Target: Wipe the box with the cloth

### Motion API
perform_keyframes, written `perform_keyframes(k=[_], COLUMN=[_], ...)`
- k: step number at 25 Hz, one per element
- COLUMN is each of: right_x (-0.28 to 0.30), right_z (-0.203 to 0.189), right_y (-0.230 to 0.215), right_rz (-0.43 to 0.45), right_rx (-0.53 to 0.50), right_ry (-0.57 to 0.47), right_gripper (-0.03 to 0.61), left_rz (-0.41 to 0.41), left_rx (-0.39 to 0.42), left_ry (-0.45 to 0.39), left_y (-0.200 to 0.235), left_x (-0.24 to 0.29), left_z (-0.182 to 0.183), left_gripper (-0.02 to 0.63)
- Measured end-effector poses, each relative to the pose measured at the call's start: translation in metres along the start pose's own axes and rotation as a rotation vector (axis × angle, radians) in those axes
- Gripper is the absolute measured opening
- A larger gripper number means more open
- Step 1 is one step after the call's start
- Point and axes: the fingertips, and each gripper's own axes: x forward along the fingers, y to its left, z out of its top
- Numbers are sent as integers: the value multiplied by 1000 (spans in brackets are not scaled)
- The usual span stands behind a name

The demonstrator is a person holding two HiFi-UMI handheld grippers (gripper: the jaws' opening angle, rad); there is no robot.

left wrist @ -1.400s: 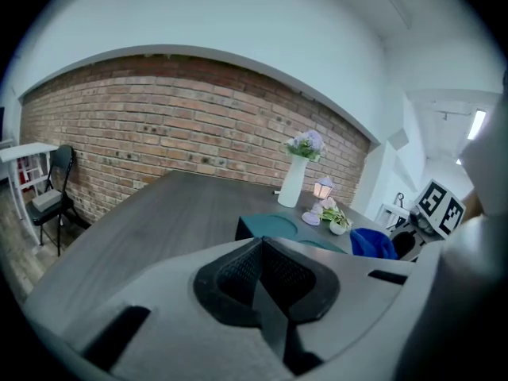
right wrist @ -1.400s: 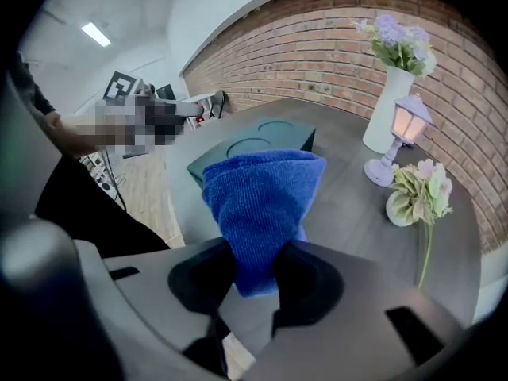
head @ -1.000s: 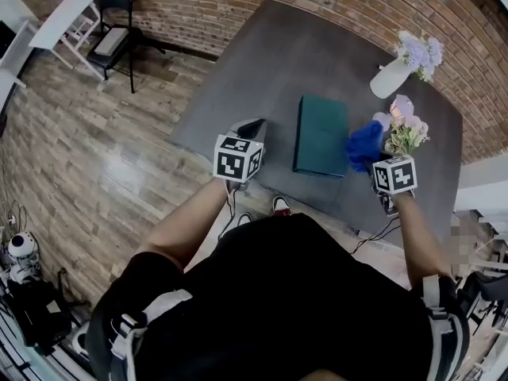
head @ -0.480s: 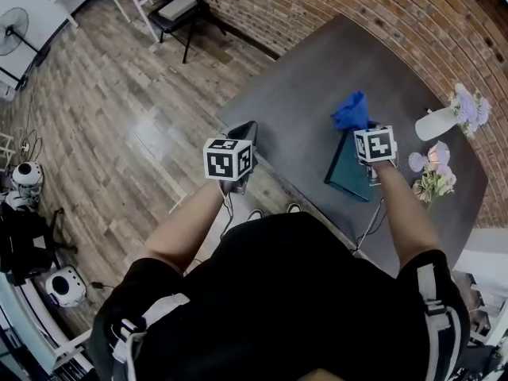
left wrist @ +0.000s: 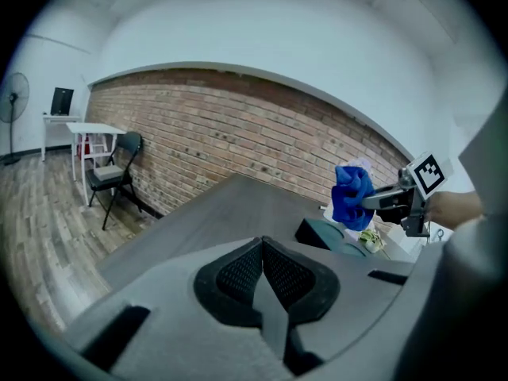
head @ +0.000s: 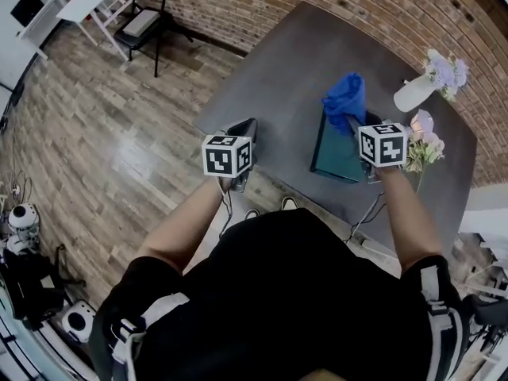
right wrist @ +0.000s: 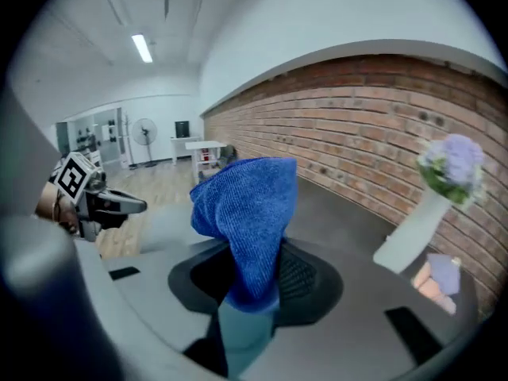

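Moved since a second ago: cloth [head: 345, 98], then off the box's right edge by the small bouquet [head: 425, 145], now over the far end of the box [head: 337, 155]. Cannot tell whether touching it.

Blue cloth [right wrist: 246, 213] pinched by its lower fold in the right gripper [head: 355, 123], jaws closed on it, the rest bunched up past the tips. Seen from the left gripper view, same cloth [left wrist: 352, 197] hanging at the tip of the right gripper [left wrist: 379, 202], above the dark teal box [left wrist: 329, 232].

Box flat on the grey table [head: 278, 70], near its front edge, closed.

Left gripper [head: 243, 131] by the table's near left edge, well apart from the box; jaws pressed together, nothing between them [left wrist: 262, 270].

Black-and-white square markers on both cubes; only print in sight.

White vase [head: 413, 95] with pale purple flowers [head: 444, 68] beyond the box, near the brick wall. Black chair [head: 143, 22] on the wood floor, far left.
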Motion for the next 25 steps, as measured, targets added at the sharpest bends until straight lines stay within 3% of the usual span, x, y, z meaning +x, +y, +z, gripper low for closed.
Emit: perform_keyframes(k=[4,7,10,17,19,22,25], right_x=[-50,-58,-26,47,42,28,-2], right_z=[-63,-92,-89,-12,9,18,5], right_y=[-102,-127,-90,121,155,137,68], right_rz=[-269,-341,-259,194,261,201,27], right_rx=[110,138,105,17,2,9,77], right_ry=[91,140,146,28,-21,-65,-79], right_gripper=[124,124,124,123,124,124,124], left_rz=[-68,-89,-72,48,56,32,-18], left_rx=[45,64,72,39,31,35,57], left_ry=[12,22,34,24,29,45,69], left_y=[-28,-39,-31,33,42,43,33], left_x=[24,28,16,-34,-40,-38,-28], left_z=[6,7,2,0,-4,-11,-18], left_gripper=[9,9,9,9,9,9,9])
